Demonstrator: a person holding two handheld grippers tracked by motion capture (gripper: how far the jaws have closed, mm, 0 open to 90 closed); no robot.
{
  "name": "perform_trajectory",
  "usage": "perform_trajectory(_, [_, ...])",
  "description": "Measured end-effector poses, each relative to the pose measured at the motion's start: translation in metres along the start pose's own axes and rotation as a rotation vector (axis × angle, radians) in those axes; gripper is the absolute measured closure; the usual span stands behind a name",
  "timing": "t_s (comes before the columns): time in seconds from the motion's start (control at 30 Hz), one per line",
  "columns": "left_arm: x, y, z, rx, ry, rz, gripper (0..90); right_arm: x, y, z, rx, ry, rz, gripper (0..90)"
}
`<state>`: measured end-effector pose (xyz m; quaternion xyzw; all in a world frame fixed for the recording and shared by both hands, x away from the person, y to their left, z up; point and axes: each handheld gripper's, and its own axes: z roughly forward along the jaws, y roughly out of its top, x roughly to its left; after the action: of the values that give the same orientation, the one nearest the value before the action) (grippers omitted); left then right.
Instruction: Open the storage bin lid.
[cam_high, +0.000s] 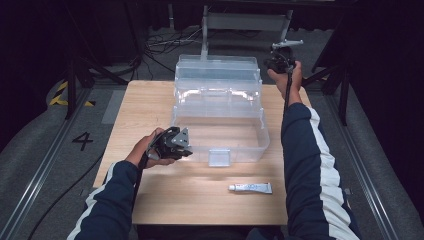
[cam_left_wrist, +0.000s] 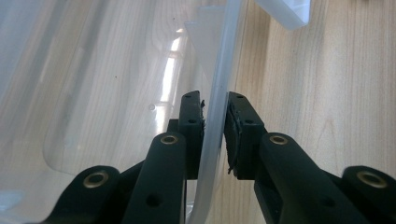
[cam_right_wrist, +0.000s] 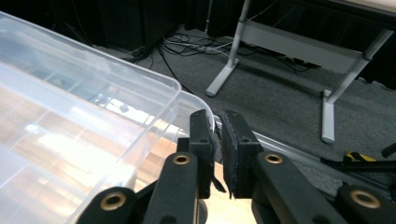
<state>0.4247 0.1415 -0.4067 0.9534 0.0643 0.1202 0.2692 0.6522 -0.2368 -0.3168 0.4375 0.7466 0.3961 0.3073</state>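
Risk of the thin wall slipping from the left hand-held gripper (cam_high: 186, 148), clamped narrow on the near-left rim of the clear plastic box (cam_high: 220, 107), should the box get tugged or tipped. Right hand-held gripper (cam_right_wrist: 217, 140) at the far-right corner, nearly shut, perhaps nipping the lid edge, hard to tell. Box see-through, lid open, mid-counter (cam_high: 150, 100), tube (cam_high: 250, 187) lying near.

Wooden table (cam_high: 150, 100), frame centre: clear plastic box (cam_high: 220, 132) at middle, small tube (cam_high: 250, 187) at lower right.
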Motion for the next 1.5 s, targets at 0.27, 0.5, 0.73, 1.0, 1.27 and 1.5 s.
perform_trajectory(0.27, [0.000, -0.003, -0.001, -0.027, 0.009, -0.024, 76.4, 0.006, -0.008, -0.027, -0.014, 0.039, -0.033, 78.4])
perform_trajectory(0.5, [0.001, -0.004, -0.003, -0.040, 0.001, -0.034, 76.5, 0.012, -0.023, -0.058, -0.045, 0.079, -0.048, 73.8])
perform_trajectory(0.73, [0.000, -0.005, -0.003, -0.053, 0.008, -0.048, 76.2, 0.014, -0.038, -0.085, -0.060, 0.092, -0.069, 70.4])
perform_trajectory(1.0, [0.000, -0.009, -0.007, -0.066, 0.019, -0.065, 74.6, 0.016, -0.060, -0.114, -0.070, 0.132, -0.089, 65.9])
perform_trajectory(1.27, [-0.003, -0.008, -0.011, -0.080, 0.030, -0.077, 73.2, 0.026, -0.091, -0.145, -0.069, 0.175, -0.123, 61.6])
perform_trajectory(1.5, [-0.006, -0.006, -0.015, -0.093, 0.052, -0.075, 70.9, 0.033, -0.116, -0.161, -0.058, 0.212, -0.131, 60.4])
